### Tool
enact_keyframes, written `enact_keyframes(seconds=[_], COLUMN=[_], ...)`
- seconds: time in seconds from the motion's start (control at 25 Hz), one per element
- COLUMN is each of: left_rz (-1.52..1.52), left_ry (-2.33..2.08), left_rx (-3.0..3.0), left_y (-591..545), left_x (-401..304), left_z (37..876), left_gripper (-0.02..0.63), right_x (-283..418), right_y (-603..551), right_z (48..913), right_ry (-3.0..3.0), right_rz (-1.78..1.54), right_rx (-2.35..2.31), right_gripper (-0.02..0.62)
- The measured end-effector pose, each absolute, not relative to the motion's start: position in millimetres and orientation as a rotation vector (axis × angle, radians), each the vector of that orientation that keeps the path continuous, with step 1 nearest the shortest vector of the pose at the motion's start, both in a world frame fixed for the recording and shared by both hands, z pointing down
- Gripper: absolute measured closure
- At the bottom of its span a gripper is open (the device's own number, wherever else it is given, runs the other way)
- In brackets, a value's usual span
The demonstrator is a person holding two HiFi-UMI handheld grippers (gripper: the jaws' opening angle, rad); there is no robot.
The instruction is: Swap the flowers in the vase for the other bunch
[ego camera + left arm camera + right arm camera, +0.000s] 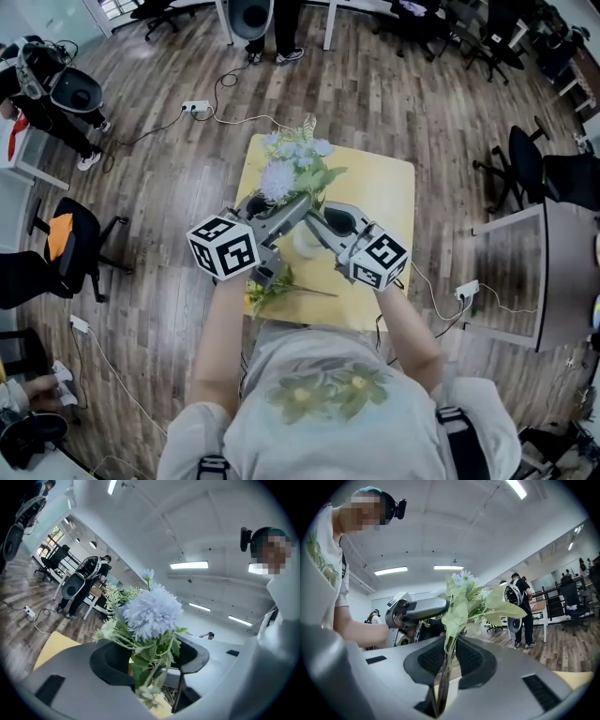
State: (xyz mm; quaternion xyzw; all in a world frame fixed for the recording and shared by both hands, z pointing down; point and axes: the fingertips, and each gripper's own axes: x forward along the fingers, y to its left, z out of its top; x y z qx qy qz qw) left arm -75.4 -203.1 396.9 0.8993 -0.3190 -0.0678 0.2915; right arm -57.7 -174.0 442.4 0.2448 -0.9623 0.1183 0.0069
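The swap is looking only partly done. The blue bunch (292,169) is standing up at the white vase (305,244) in the middle of the yellow worktop (384,187). The green bunch (272,286) is lying flat on the worktop, close to the person and well apart from the vase. So one bunch is at the vase and one is waiting. I cannot tell if the blue bunch is going in or coming out. If it is coming out, the green bunch is still needing to be picked up and put in. If it is going in, the job is nearly finished.

The right tongs (450,656) are squeezing almost closed on the thin stems (444,672) of the blue bunch. The stems are sitting tight between the two dark pads, so these tongs are holding the flowers.

The left tongs (150,656) are standing wide open. The blue flower and its leaves are sitting in the gap between them, but the pads are not pressing on anything. These tongs are gripping nothing.
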Motion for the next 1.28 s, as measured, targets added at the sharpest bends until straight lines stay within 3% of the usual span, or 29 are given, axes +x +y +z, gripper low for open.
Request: enact_keyframes(seconds=[0.24, 0.4, 1.28], left_rz=[-0.122, -0.077, -0.01], left_ry=[-0.938, -1.001, -1.178], left_rx=[2.578, 2.712, 3.057], left_y=[-198.0, -191.2, -165.7], left_x=[-64.5, -56.7, -45.9], left_z=[372.7, 355.6, 286.9], left_gripper=[0.426, 0.447, 0.459], right_x=[-48.8, -47.2, -52.8], right_y=[-175.0, -174.2, -170.4], right_z=[429.5, 421.3, 365.8], right_ry=[-3.003, -2.994, -3.039], right_rz=[0.298, 0.23, 0.019], right_rx=[0.754, 0.747, 0.742], right_gripper=[0.517, 0.503, 0.5])
